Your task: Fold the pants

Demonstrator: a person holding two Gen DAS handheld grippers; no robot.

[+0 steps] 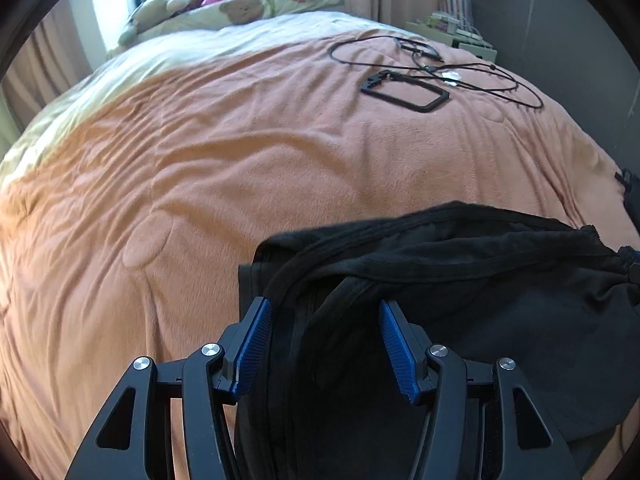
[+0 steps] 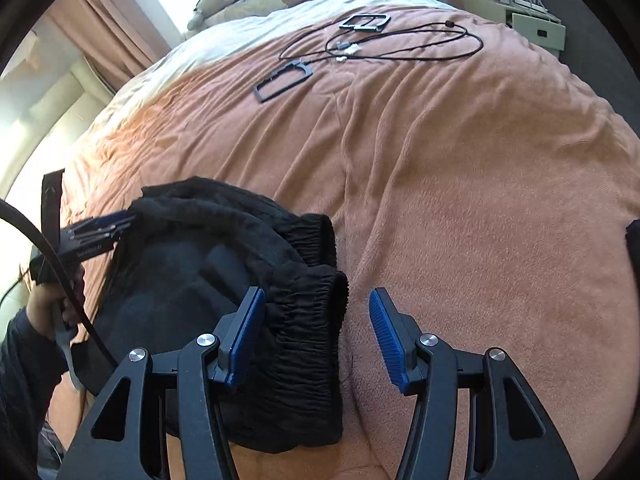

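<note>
Black pants point(image 1: 460, 280) lie bunched in a folded heap on the orange blanket point(image 1: 240, 160) near the bed's front edge. My left gripper point(image 1: 326, 312) is open, its blue pads straddling a fold of the pants' left end. In the right wrist view the pants point(image 2: 224, 264) show their elastic cuffs point(image 2: 312, 304) at the right end. My right gripper point(image 2: 316, 304) is open over the cuffs, its left pad above the cloth and its right pad over bare blanket. The left gripper point(image 2: 100, 232) shows at the pants' far left, held by a hand.
A black rectangular frame point(image 1: 404, 94) and looped black cables point(image 1: 440, 64) lie on the far part of the bed. Pillows and soft toys point(image 1: 240, 4) sit at the head. A shelf unit point(image 1: 460, 28) stands at the far right. A second frame point(image 2: 366, 22) lies by the cables.
</note>
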